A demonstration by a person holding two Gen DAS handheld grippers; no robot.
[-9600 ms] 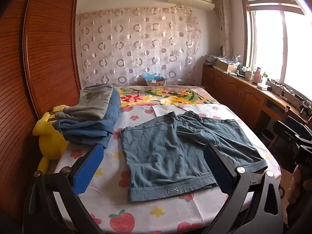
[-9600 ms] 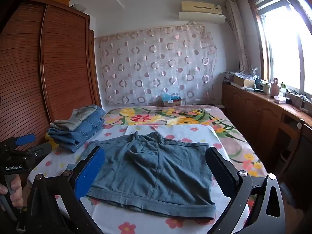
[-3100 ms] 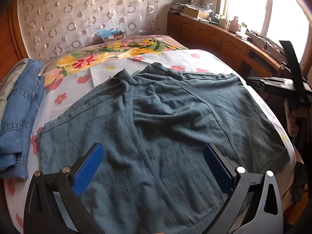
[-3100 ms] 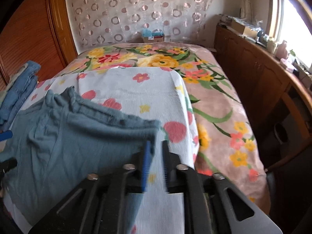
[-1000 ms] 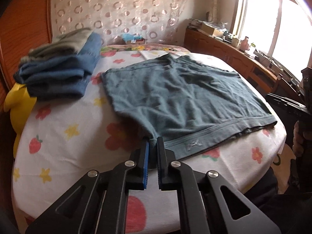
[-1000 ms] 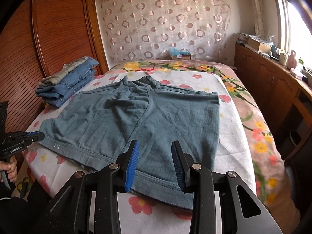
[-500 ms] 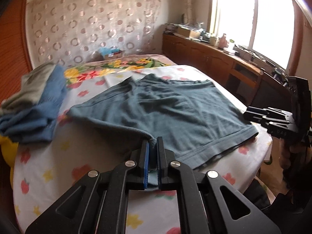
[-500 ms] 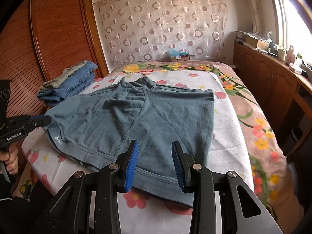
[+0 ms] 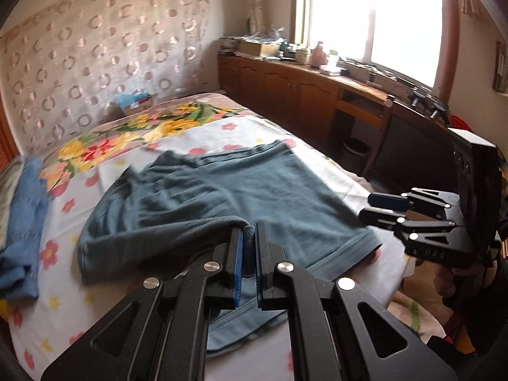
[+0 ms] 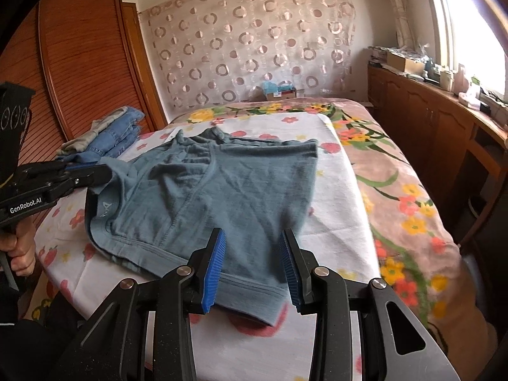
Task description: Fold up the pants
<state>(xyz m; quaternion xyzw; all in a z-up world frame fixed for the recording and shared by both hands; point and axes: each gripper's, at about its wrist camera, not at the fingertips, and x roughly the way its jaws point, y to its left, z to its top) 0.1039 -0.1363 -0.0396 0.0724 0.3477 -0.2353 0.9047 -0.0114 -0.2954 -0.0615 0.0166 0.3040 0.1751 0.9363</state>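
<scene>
You had the left tool (image 9: 249, 254) pressed tight on a corner of the blue-grey shorts (image 10: 222, 190), cloth pinched between its blue pads, and that corner was lifted off the bed (image 10: 343, 171) so the fabric curled over in a soft roll. I'd say that was the point: one leg side raised to be laid across the other for a lengthwise fold. The rest of the shorts lay flat on the flowered sheet, waistband toward the far curtain, hem toward you.

Your right tool (image 10: 252, 270) hung spread over the near hem at the other corner, pads apart with cloth below them and nothing gripped. From the left wrist view it sat level just beside that hem corner (image 9: 374, 204). My read: you held it there to pin or take that edge so the shorts wouldn't slide while the left side travelled.

The stack of folded jeans (image 10: 117, 136) sat at the bed's left edge beside the wardrobe, well apart from the shorts, likely where finished pieces go.

Writing? "GenRobot.AI" read clearly on the left tool's body in the right wrist view (image 10: 25, 208). A small pale logo mark showed on the shorts' hem band (image 10: 105, 206), too small to read. "DAS" or similar was embossed on the right tool (image 9: 431, 254), not clear.
</scene>
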